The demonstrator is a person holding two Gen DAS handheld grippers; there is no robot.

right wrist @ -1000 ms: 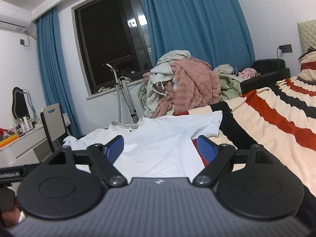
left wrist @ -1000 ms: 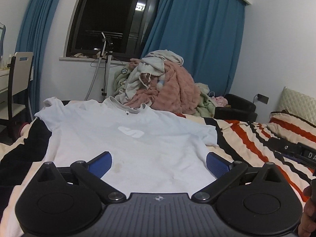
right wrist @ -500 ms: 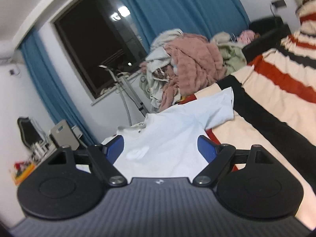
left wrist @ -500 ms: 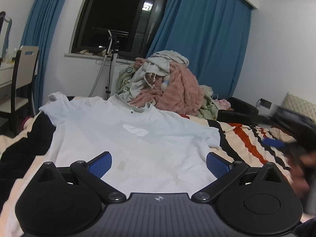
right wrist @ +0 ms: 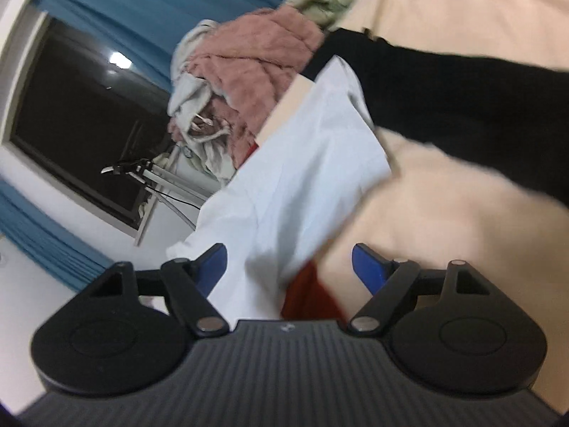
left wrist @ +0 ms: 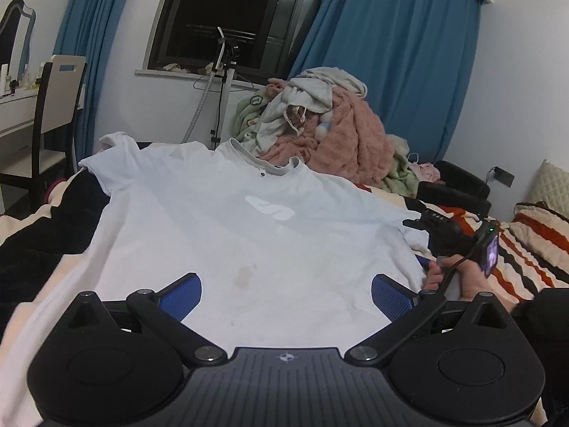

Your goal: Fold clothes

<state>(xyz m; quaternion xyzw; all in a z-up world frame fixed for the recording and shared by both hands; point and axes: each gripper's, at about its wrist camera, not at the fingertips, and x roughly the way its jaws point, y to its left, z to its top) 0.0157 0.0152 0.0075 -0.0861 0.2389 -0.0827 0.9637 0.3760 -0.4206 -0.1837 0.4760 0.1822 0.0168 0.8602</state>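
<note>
Left gripper (left wrist: 286, 293) and right gripper (right wrist: 288, 263) agape.

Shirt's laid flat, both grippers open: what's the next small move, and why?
Probably ease the open right gripper forward to pinch the white T-shirt sleeve edge lying just ahead. Nothing is gripped, and folding the sleeve inward seems the likely first fold.
</note>
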